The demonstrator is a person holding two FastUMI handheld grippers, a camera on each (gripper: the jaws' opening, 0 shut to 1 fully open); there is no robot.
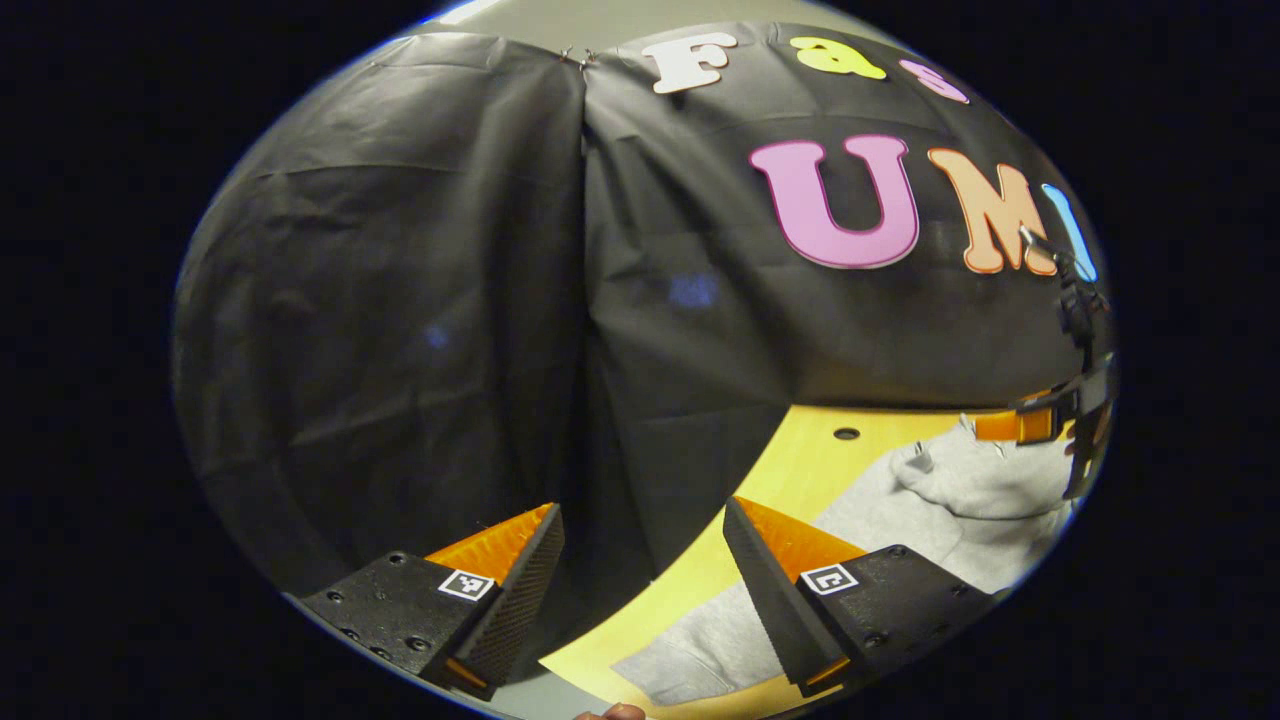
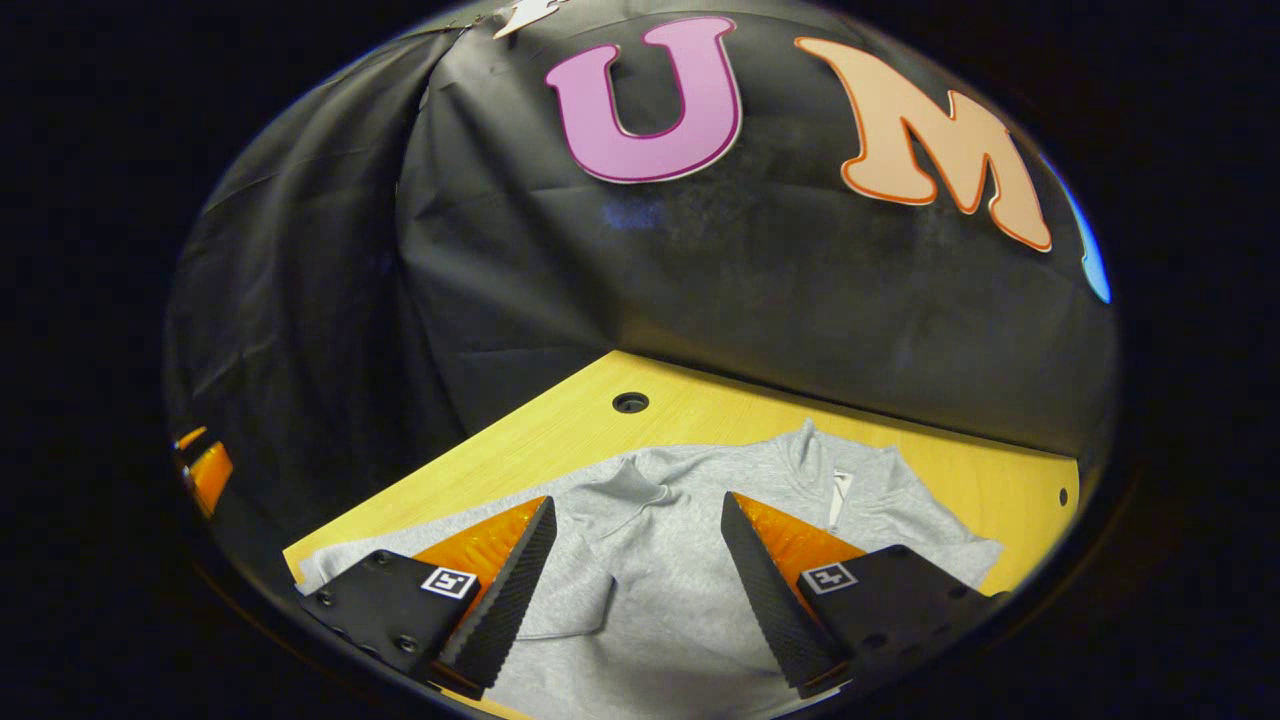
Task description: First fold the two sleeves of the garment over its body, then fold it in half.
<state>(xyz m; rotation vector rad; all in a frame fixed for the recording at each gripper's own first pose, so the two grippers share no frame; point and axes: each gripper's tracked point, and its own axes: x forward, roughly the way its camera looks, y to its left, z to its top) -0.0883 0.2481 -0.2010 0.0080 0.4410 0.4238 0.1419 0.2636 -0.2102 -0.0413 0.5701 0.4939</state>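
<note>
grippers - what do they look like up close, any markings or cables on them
Each gripper, left gripper and right gripper, has two wedge-shaped fingers tapering forward, with finely ribbed inner faces. Each finger sits on a bolted block with small round screw heads and a square black-and-white marker tag on top. In the left gripper view, the other gripper at the edge has a dark cable rising from it.

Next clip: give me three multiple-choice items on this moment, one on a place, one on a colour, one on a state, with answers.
1. Where does the garment lie?
A. on the wooden table
B. on the floor
C. over a chair

2. What colour is the garment?
A. red
B. light grey
C. navy

3. How does the right gripper stand?
A. shut on a sleeve
B. shut, empty
C. open above the garment

Answers: 1 A, it is spread on the tabletop; 2 B, the fabric is pale grey; 3 C, the jaws stand wide apart with cloth showing between them.
</note>
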